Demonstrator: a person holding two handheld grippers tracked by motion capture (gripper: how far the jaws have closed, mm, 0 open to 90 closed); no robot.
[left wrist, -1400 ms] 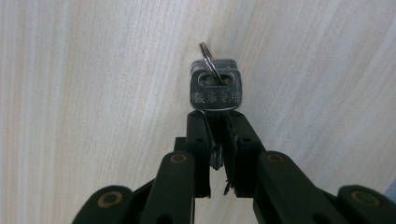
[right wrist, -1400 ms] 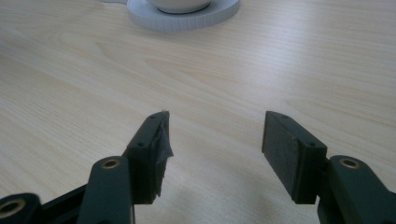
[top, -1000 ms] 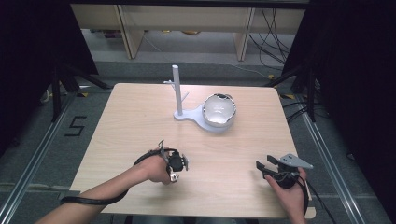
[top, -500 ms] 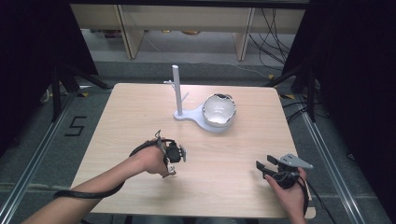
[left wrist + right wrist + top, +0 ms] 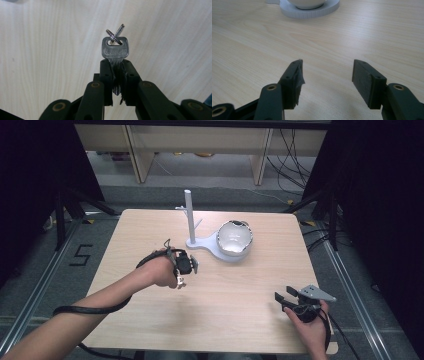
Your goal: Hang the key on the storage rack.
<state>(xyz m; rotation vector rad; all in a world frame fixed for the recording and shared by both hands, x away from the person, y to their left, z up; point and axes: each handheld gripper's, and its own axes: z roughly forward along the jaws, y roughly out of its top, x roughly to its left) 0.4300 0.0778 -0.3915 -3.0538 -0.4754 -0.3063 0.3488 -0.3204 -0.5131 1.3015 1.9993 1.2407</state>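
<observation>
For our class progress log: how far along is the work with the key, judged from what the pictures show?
Done: the left gripper is shut on the key, holding it by the blade, its ring free above the table. In hand: the key is carried above the wood near the stand and bowl. Left: placing it, likely there. The right gripper waits open.

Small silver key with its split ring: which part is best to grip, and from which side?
Grip the blade end-on, as the left tool does: the small silver key has flat faces that suit the pads, leaving its head and the split ring free.
</observation>
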